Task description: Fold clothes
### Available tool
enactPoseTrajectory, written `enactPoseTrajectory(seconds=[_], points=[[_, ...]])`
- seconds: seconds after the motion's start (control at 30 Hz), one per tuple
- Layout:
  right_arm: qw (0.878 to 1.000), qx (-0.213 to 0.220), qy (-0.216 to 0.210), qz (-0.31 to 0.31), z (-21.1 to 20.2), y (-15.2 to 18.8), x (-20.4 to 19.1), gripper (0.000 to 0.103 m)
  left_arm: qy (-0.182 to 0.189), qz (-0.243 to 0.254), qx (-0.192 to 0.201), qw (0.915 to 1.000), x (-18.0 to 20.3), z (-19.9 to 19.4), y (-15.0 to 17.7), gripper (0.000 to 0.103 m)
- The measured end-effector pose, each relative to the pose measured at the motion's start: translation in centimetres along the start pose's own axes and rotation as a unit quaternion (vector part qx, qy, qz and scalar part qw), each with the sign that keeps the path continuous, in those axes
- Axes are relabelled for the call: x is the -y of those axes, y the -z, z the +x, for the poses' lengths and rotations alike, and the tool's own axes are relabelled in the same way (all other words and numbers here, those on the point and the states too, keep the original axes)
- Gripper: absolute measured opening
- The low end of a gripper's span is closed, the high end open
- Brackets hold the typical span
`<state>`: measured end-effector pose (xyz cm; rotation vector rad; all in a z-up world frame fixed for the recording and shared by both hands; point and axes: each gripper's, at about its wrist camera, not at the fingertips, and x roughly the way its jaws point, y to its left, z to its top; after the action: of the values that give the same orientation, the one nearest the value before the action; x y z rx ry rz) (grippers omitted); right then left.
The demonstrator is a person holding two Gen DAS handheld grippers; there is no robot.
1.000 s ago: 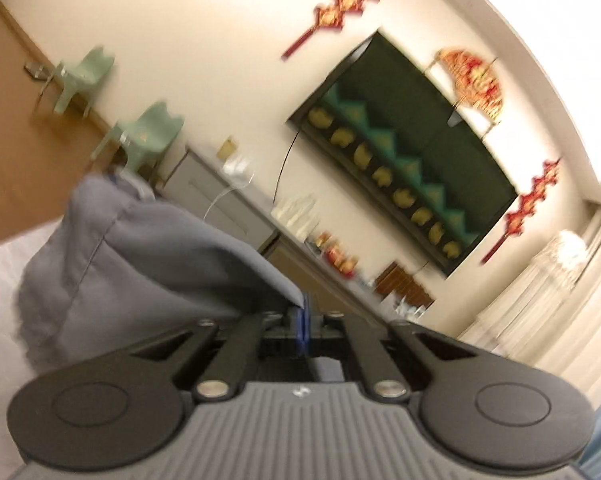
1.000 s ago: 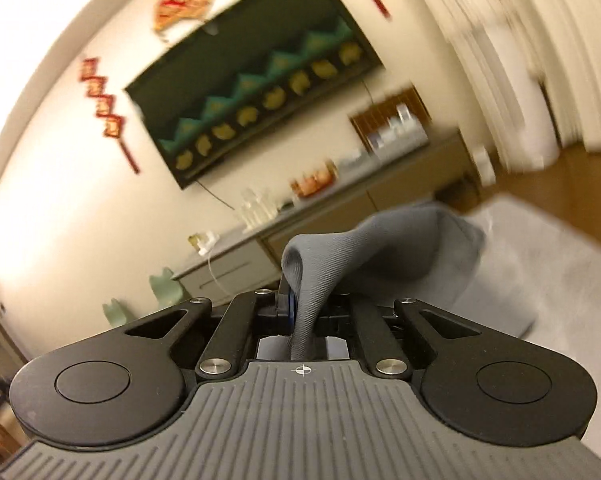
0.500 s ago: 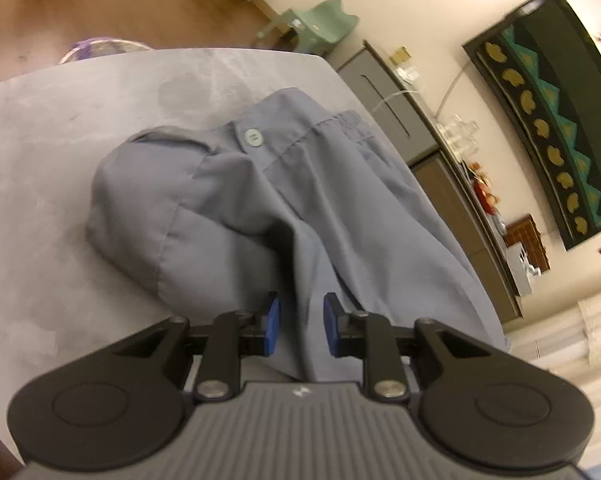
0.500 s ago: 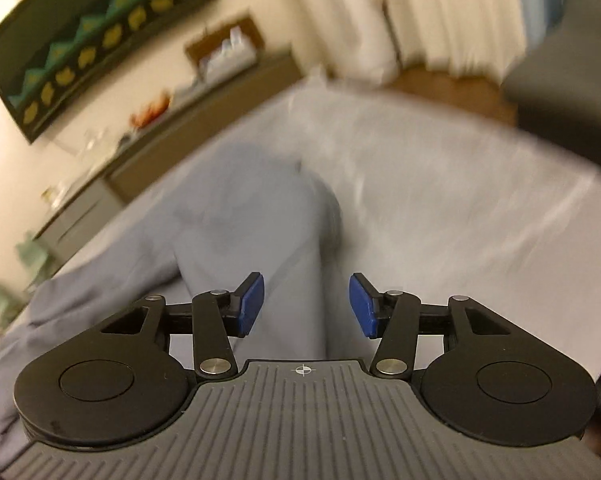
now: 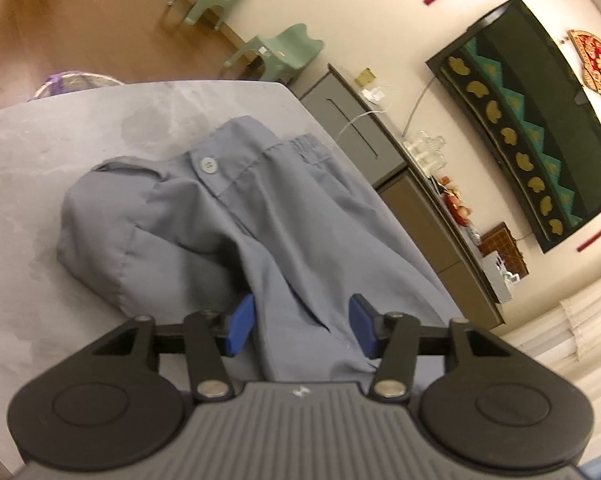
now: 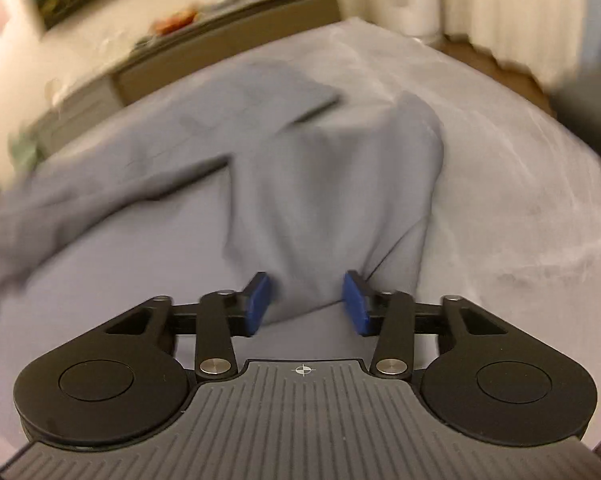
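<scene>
While both my grippers hang spread wide, gripping nothing, the grey-blue shirt (image 5: 260, 216) lies crumpled on the grey tabletop (image 5: 60, 152), cloth bunched between the left gripper's (image 5: 300, 328) pads and the right gripper's (image 6: 306, 304).

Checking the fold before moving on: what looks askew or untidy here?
The grey-blue button-up garment lies bunched and creased on the pale grey table, its folded-over part humped up, not flat. Both claws, left and right, are open.

Your left wrist camera is looking low across the table (image 5: 40, 160) toward the wall, your right is facing likewise, both sharing the grey garment (image 5: 260, 220) close up.
</scene>
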<state>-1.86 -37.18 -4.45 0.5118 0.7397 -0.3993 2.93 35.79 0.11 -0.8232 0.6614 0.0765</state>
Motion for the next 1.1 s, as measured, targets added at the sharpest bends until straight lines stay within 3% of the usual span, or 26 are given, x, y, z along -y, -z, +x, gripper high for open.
enactPoseTrajectory(seconds=[0.1, 0.17, 0.23, 0.33, 0.57, 0.6, 0.63, 0.67, 0.77, 0.8, 0.87, 0.97, 1.1], points=[[0.993, 0.084, 0.005, 0.085, -2.4, -1.8, 3.6, 0.056, 0.004, -0.001, -0.011, 0.9999, 0.3, 0.4, 0.2, 0.053], [0.985, 0.105, 0.007, 0.135, -3.8, -1.7, 6.1, 0.056, 0.009, 0.0, -0.013, 0.9999, 0.5, 0.4, 0.2, 0.054], [0.982, 0.076, 0.011, 0.171, -3.9, -0.5, 8.5, 0.056, 0.016, 0.003, -0.011, 0.9998, 0.8, 0.2, 0.3, 0.055], [0.978, 0.031, -0.045, 0.202, -3.8, 1.4, 9.6, 0.056, 0.023, 0.002, -0.009, 0.9997, 1.2, 0.1, 0.4, 0.057], [0.994, 0.004, -0.049, 0.097, -2.7, 4.3, 5.9, 0.055, 0.039, 0.024, -0.017, 0.9988, 2.9, 0.8, 1.0, 0.058], [0.996, 0.015, -0.056, 0.063, -2.9, 4.5, 4.7, 0.048, 0.038, 0.029, -0.017, 0.9987, 3.1, 0.8, 1.0, 0.058], [0.997, 0.031, -0.068, 0.02, -3.3, 4.7, 3.3, 0.032, 0.036, 0.032, -0.016, 0.9987, 3.3, 0.9, 1.1, 0.058], [0.995, 0.047, -0.08, -0.023, -3.8, 4.8, 1.9, 0.003, 0.034, 0.033, -0.016, 0.9987, 3.4, 0.9, 1.1, 0.058], [0.977, 0.094, -0.115, -0.15, -5.0, 5.2, -2.3, 0.003, 0.032, 0.034, -0.016, 0.9988, 3.6, 1.0, 1.2, 0.058], [0.967, 0.11, -0.126, -0.192, -5.4, 5.4, -3.7, 0.004, 0.03, 0.036, -0.016, 0.9988, 3.6, 1.0, 1.3, 0.058], [0.958, 0.065, -0.178, -0.214, -4.7, 6.0, -5.0, 0.012, 0.026, 0.042, -0.017, 0.9986, 3.7, 1.1, 1.3, 0.058], [0.965, 0.034, -0.178, -0.19, -4.5, 6.8, -4.8, 0.046, 0.023, 0.047, -0.019, 0.9984, 3.9, 1.1, 1.5, 0.058], [0.969, 0.069, -0.195, -0.133, -6.5, 6.4, -2.0, 0.053, 0.027, 0.046, -0.02, 0.9984, 3.9, 1.1, 1.5, 0.058]])
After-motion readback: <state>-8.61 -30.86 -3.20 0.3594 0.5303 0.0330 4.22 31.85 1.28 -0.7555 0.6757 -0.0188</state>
